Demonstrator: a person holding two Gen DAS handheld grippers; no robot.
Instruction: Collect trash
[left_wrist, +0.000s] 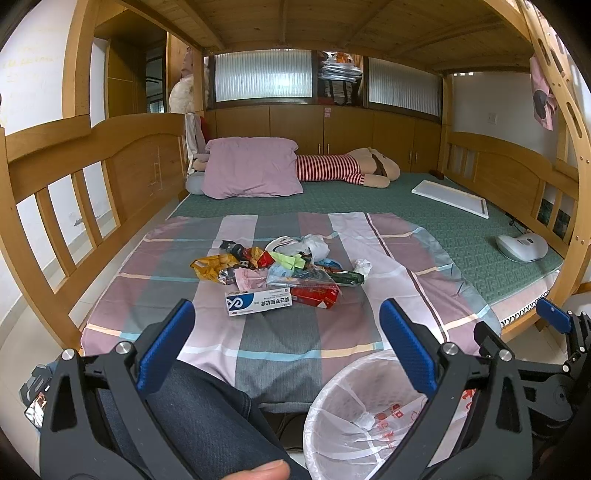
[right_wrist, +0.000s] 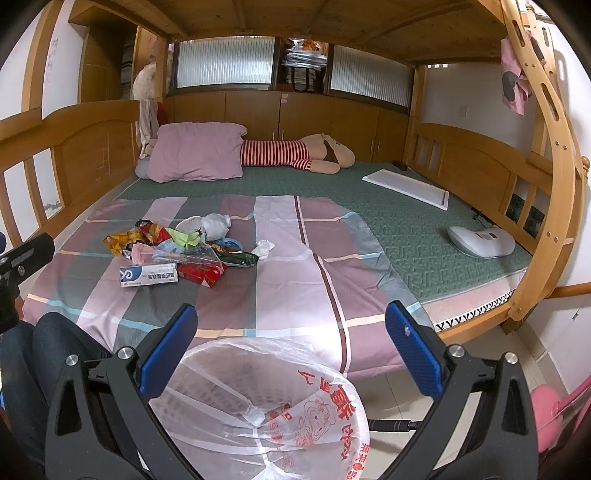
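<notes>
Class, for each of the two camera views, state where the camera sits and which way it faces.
Left wrist: on the left gripper, low at the bed's foot, facing the trash pile; shows a jeans-clad leg and a thumb.
Right wrist: on the right gripper, further right, above the lined bin, facing up the bed.
Shared: pile, bin, pink pillow, both grippers open.

Both wrist views face the bed; seemingly side by side.

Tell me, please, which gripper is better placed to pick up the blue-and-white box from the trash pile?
Probably the left gripper: it is open with the blue-and-white box almost straight ahead. From the right gripper, that box lies off to the left.
</notes>
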